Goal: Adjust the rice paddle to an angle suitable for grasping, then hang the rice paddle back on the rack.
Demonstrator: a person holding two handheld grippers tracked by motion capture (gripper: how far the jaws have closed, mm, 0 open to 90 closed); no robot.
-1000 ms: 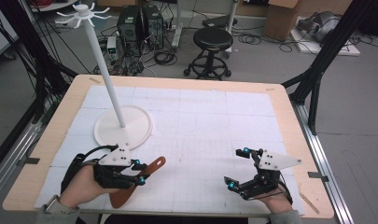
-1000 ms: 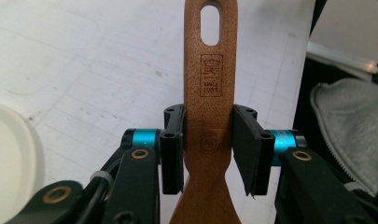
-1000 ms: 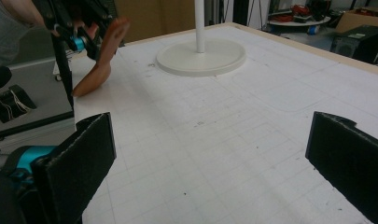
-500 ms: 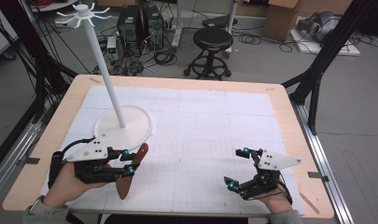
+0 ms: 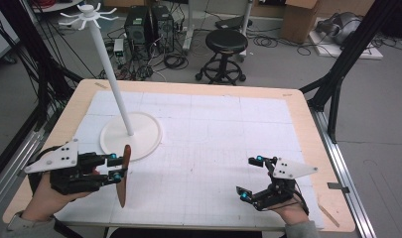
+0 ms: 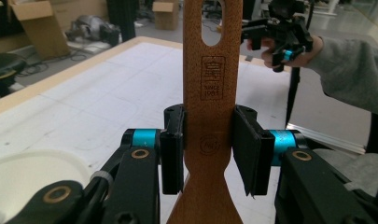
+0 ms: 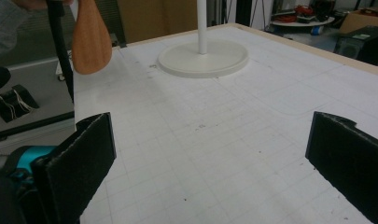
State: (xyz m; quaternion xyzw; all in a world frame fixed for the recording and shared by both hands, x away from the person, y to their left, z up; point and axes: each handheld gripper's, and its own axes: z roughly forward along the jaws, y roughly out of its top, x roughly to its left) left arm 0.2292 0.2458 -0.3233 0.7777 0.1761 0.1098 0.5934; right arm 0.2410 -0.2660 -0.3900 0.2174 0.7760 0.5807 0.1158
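Observation:
A brown wooden spatula (image 5: 122,184) hangs above the table's front left, with my left gripper (image 5: 116,167) shut on its handle. In the left gripper view both black pads clamp the narrow part of the spatula (image 6: 209,88) below its stamped mark, and the end with the hanging hole points away from my left gripper (image 6: 207,154). My right gripper (image 5: 248,177) rests low at the front right, held in a hand, with its jaws wide apart and nothing between them. The right gripper view shows bare mat at my right gripper (image 7: 214,163) and the spatula's blade (image 7: 89,37) at the upper left.
A white stand rises from a round base (image 5: 139,141) on the left of the white gridded mat (image 5: 213,129); its pole (image 5: 111,79) ends in a ring of hooks (image 5: 89,15). The base (image 7: 203,58) lies ahead of my right gripper. Stool, cables and boxes stand beyond the table's far edge.
My left gripper has moved left and risen a little with the spatula, which swung from pointing right to hanging crosswise with its blade toward the front edge. The right gripper stayed put.

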